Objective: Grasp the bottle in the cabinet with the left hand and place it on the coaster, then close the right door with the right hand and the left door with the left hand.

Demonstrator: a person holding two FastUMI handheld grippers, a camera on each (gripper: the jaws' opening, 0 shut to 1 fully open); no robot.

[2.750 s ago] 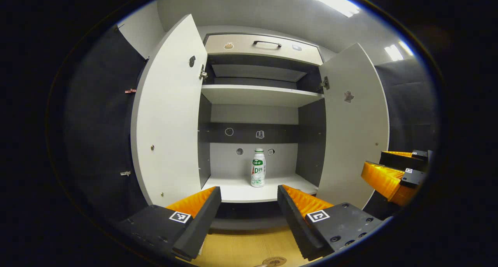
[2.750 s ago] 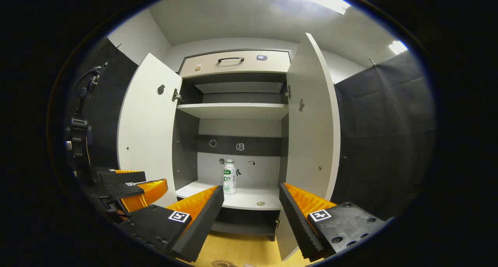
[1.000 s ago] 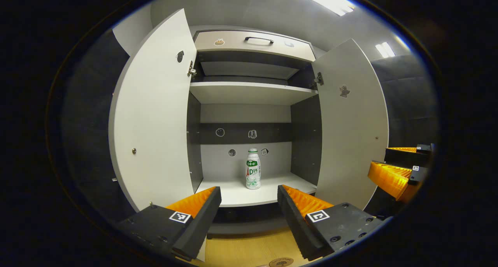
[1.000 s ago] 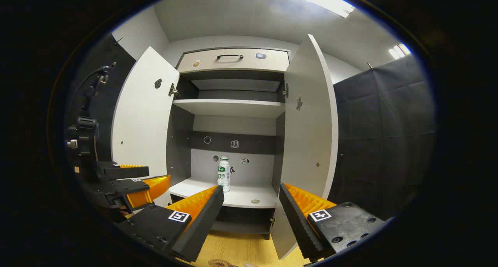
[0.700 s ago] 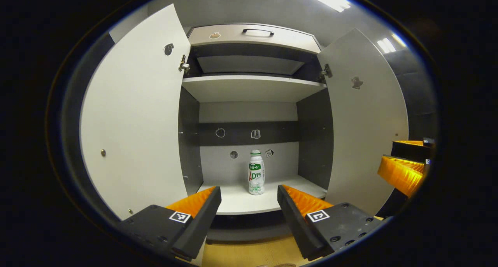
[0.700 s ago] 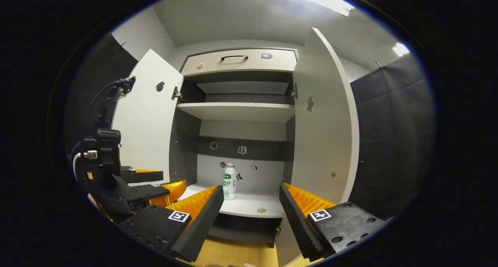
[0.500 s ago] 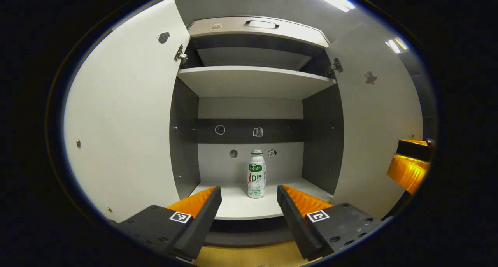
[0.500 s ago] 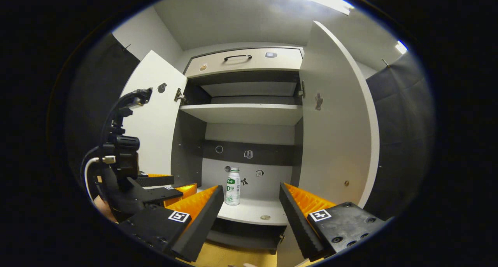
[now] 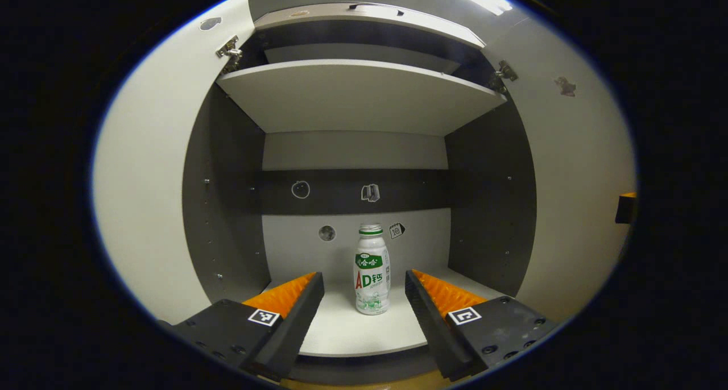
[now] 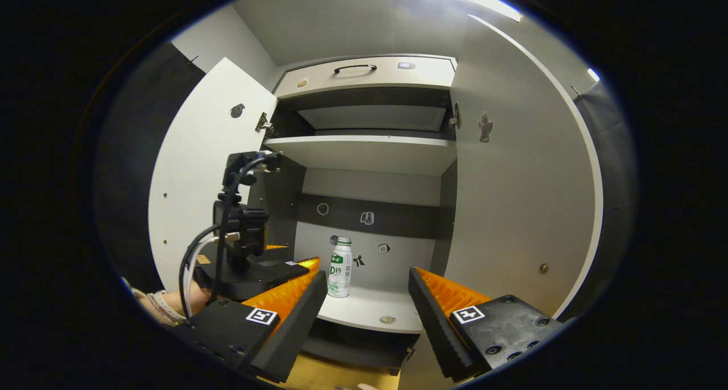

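Left gripper [image 9: 364,282] is at the mouth of the cabinet [image 9: 227,219], fingers wide apart, nothing between them gripped. Bottle [image 9: 372,269] stands upright on the lower shelf [image 9: 352,333], straight ahead and framed by the gap between the two fingers, not touching either. It sits toward the back wall, below the dark strip with small stickers.

Left door [image 9: 153,208] and right door [image 9: 574,196] are both swung open, flanking the opening. Upper shelf [image 9: 358,94] is above the bottle.

Right gripper [image 10: 367,296] is held back outside the cabinet, fingers also spread, holding nothing. In the right gripper view the left gripper [image 10: 296,263] shows farther in at lower left, its fingertips at the shelf edge just left of the bottle [image 10: 340,267], with the hand [image 10: 170,305] that holds it at the edge. A drawer [image 10: 364,74] with a dark handle tops the cabinet. A small round thing [image 10: 387,319] lies near the shelf's front edge; can't tell what it is. Wood-coloured floor [image 10: 330,376] is below.
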